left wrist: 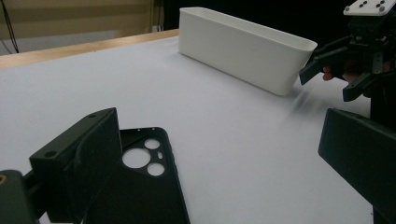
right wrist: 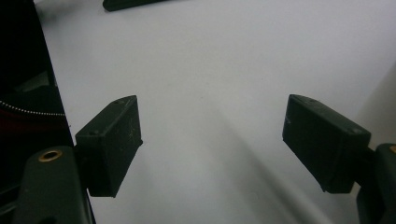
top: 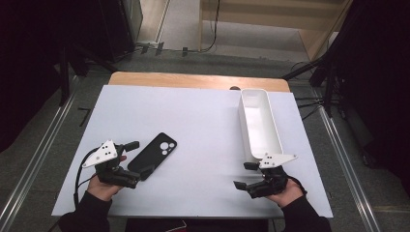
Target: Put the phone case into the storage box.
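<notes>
Black phone case [top: 153, 154] flat on white table [top: 193, 125], near left edge, camera cutouts up. Likely light, flexible, thin, so best pinched across raised side rim. Left gripper [top: 137, 159] wide open astride its near end, not gripping. Right gripper [top: 245, 175] open, empty, beside white bin [top: 258, 123].

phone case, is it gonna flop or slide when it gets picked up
The black phone case looks thin and hollow, so probably light and a bit bendy. It lies flat on the smooth white table, so it may skid if nudged. The open left tongs straddle its near end.
</notes>
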Tool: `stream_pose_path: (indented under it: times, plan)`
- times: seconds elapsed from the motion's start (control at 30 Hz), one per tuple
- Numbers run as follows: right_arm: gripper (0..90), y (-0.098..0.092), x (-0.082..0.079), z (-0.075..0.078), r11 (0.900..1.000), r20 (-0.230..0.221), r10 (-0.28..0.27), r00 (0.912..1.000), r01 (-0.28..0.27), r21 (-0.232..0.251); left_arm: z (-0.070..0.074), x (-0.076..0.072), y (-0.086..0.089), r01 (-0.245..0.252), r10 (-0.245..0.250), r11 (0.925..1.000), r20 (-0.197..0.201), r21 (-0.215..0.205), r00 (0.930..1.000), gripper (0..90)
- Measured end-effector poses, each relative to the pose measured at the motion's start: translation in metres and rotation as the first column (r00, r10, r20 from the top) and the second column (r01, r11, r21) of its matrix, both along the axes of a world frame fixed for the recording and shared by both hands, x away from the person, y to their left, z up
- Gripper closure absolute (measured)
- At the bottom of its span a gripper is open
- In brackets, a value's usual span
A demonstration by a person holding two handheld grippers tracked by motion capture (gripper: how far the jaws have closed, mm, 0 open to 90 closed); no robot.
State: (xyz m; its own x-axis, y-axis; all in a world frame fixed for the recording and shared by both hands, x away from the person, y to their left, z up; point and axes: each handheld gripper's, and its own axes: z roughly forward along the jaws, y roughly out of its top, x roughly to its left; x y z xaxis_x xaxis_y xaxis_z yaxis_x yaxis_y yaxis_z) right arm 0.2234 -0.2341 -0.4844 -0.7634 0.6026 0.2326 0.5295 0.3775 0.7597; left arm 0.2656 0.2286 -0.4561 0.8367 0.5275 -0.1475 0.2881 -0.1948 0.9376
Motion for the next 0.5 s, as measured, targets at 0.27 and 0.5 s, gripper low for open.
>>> stream_pose_path:
  times: [0.27,0.5]
  plan:
    - [18.2,-0.0004,-0.0003,0.0003,1.0,0.007,-0.002,1.0,0.002,0.008,-0.0002,-0.0003,-0.0005,0.0,0.0,1.0,0.0,0.002,1.0,0.0]
    - [18.3,-0.0007,-0.0004,0.0,1.0,0.008,-0.001,1.0,0.001,0.003,-0.0002,-0.0003,-0.0006,0.003,-0.003,1.0,0.001,0.003,1.0,0.0]
